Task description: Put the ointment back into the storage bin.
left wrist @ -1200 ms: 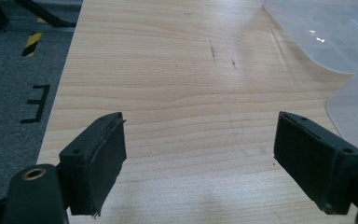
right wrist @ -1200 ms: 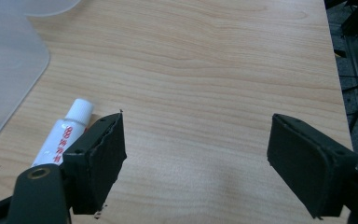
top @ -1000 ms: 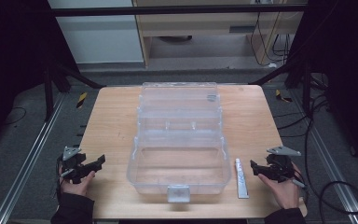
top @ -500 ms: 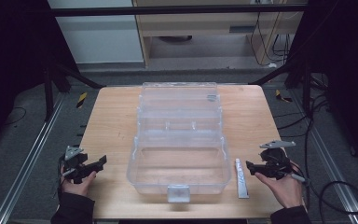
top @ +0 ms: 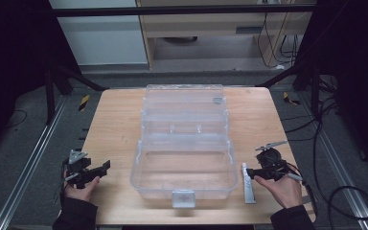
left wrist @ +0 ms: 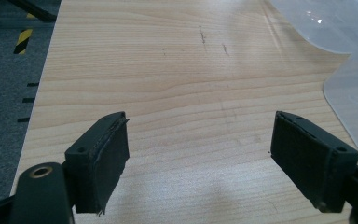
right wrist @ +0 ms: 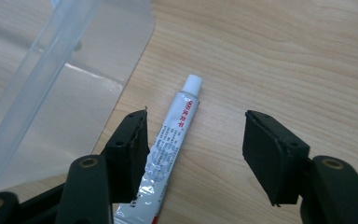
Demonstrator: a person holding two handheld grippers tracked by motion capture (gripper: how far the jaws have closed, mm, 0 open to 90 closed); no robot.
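Table (top: 115, 124): light wood top, seen from above, dark floor around it.

Box (top: 182, 143): clear plastic, lid thrown open toward the far side, standing at the middle of the table; a latch tab sits at its near edge. Interior appears bare, though the clear plastic makes this hard to judge. Its rounded corner shows at the upper right of the left gripper view (left wrist: 349, 70) and its wall along the left of the right gripper view (right wrist: 51, 70).

Tube (top: 248, 183): silver-white with a white cap and red and dark print, lying flat on the table just beside the box's right wall, near the front edge. In the right gripper view (right wrist: 170, 140) it lies cap away from the camera, between the jaws, close against the left one.

Left gripper (top: 88, 171): held in the person's left hand (top: 79, 189) at the table's near left corner, well apart from the box. Jaws spread wide over bare wood (left wrist: 198, 149), holding nothing.

Right gripper (top: 261, 171): held in the person's right hand (top: 282, 189) at the near right. Jaws apart (right wrist: 193, 154), set on either side of the tube, not clamped on it.
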